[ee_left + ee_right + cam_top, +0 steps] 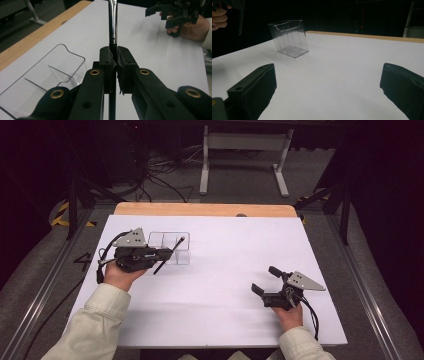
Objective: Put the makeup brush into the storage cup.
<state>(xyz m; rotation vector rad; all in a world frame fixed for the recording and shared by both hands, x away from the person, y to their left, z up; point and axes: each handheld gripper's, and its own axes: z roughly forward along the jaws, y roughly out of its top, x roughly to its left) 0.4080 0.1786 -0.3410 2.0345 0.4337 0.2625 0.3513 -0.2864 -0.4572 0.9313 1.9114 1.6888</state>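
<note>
Black jaws of the left hand-held gripper (113,62) stand nearest the lens in the left gripper view, pressed together on the dark handle of a slim brush (113,22), whose metal ferrule runs up and out of the top of that view. In the high view the same brush (170,254) lies slanted, one end toward 1 o'clock over the clear divided organiser (170,247), the other toward 7 o'clock, with the left hand-held gripper (159,254) at about 10 o'clock on the white desk (225,270). The organiser (50,75) sits just beside the jaws, at their 9 o'clock, its compartments looking empty.

The right hand-held gripper (266,281) rests well apart, near 4 o'clock, jaws spread wide and holding nothing; from its own view the organiser (289,37) stands ahead toward 11 o'clock.

The step in hand looks like dropping the brush into one compartment. To do it well, I judge the brush should first be tipped closer to upright, its lower end lined up over a single slot and kept clear of the thin dividers, then lowered until it bottoms out before the jaws let go. The light plastic box may slide or tip if nudged, so the free gripper could steady its wall.
</note>
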